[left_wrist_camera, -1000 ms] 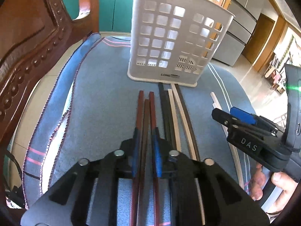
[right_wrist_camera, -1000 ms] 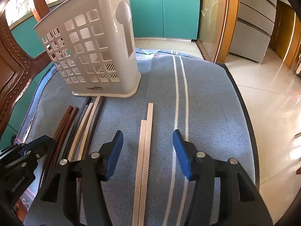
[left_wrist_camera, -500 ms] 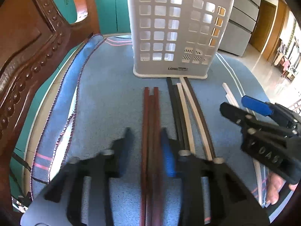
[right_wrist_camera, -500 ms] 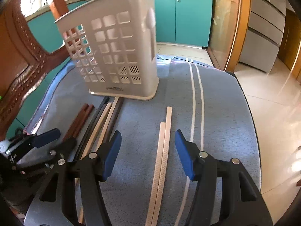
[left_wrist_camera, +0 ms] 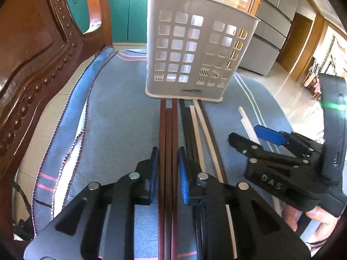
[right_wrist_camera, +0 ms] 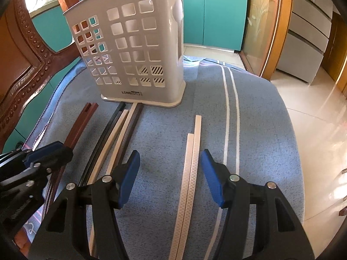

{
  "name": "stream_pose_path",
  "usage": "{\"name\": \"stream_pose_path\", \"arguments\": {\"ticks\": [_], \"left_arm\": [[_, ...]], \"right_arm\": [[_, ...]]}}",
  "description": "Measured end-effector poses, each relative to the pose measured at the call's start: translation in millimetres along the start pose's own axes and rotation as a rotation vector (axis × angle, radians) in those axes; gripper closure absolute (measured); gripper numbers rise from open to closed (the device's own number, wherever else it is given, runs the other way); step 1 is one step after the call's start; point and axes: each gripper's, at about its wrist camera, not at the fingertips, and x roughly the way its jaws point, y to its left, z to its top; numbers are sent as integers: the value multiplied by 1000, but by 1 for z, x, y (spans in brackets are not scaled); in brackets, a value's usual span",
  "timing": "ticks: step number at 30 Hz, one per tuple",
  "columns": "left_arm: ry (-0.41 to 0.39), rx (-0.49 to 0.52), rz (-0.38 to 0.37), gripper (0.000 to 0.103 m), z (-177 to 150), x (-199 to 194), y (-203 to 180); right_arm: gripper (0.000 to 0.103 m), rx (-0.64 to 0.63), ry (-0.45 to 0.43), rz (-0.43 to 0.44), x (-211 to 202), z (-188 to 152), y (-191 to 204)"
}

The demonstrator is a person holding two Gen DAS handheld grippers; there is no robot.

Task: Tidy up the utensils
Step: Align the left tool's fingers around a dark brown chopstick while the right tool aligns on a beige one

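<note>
A white perforated utensil basket (left_wrist_camera: 195,54) (right_wrist_camera: 138,49) stands upright on a blue cloth (left_wrist_camera: 121,125) (right_wrist_camera: 260,117). Chopsticks lie in front of it. My left gripper (left_wrist_camera: 168,169) is closed around the reddish-brown chopsticks (left_wrist_camera: 168,134), its blue pads against them. These chopsticks also show in the right wrist view (right_wrist_camera: 80,125). Black, cream and dark brown chopsticks (left_wrist_camera: 199,130) (right_wrist_camera: 117,134) lie beside them. My right gripper (right_wrist_camera: 170,171) is open over a pair of cream patterned chopsticks (right_wrist_camera: 190,169), one finger on each side. It also shows in the left wrist view (left_wrist_camera: 249,134).
A carved wooden chair back (left_wrist_camera: 32,54) (right_wrist_camera: 21,65) rises at the left. Teal cabinets (right_wrist_camera: 223,15) and a grey refrigerator (left_wrist_camera: 273,21) stand behind. The cloth's right edge drops to a tiled floor (right_wrist_camera: 314,130).
My left gripper opened, drew back a little, then came forward and closed again on the reddish-brown chopsticks. My right gripper moved forward over the cream pair, still open.
</note>
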Motion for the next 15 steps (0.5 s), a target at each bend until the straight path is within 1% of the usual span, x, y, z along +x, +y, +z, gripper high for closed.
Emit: {"name": "stream_pose_path", "arguments": {"ticks": [3,5,7,8,9,12,15], "left_arm": [[5,-10,6,84,1,0,3],[-6,-26,33,84,3,-2,8],[-11,-46,56,80,5,-5,18],[-8,-73,56,73,6,-5,26],[-5,-94,57,70,6,-5,32],[18,-139,59,67,6,-1,43],[31,-145,58,67,5,2,45]], "right_arm": [[45,2,0,-2,2,0,0],[45,6,0,-4,2,0,0],[45,9,1,-7,3,0,-1],[45,10,0,-6,2,0,-1],[45,11,-1,-5,2,0,-2],[45,14,-3,-2,2,1,-2],[45,20,-2,8,1,2,-3]]}}
